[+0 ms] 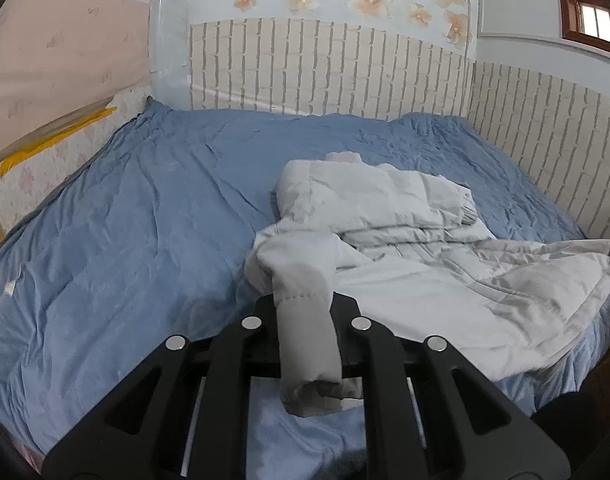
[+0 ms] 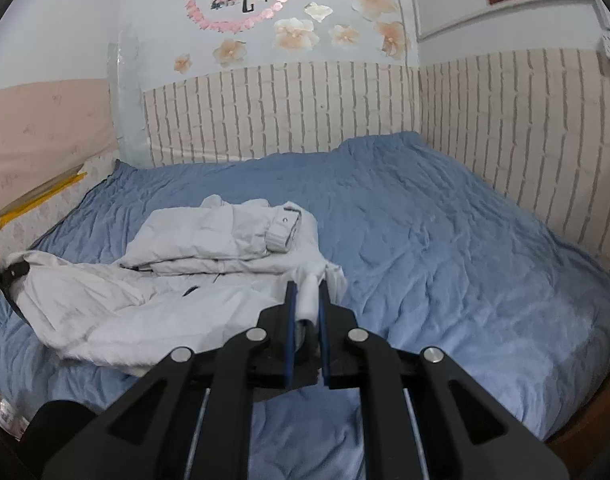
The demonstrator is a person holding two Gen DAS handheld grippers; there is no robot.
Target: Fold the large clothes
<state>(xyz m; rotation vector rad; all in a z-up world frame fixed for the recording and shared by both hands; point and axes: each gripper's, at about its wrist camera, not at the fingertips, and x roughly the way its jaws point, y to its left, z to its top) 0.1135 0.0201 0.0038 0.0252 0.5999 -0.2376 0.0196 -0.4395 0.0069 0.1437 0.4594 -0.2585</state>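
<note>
A pale grey padded jacket (image 1: 425, 248) lies on the blue bed (image 1: 145, 208), its upper part folded over with a sleeve cuff on top. It also shows in the right wrist view (image 2: 177, 280). My left gripper (image 1: 305, 304) is shut on the jacket's left corner, and a roll of fabric hangs down between the fingers. My right gripper (image 2: 307, 288) is shut on the jacket's right edge, white fabric pinched between its blue pads (image 2: 291, 320). Both hold the near hem a little above the bed.
The blue bedspread (image 2: 445, 240) covers the whole bed. A brick-pattern padded wall (image 2: 285, 108) runs behind and to the right. A floral-covered ledge with yellow tape (image 1: 45, 148) stands at the left. The bed's wooden edge (image 2: 585, 420) shows at the lower right.
</note>
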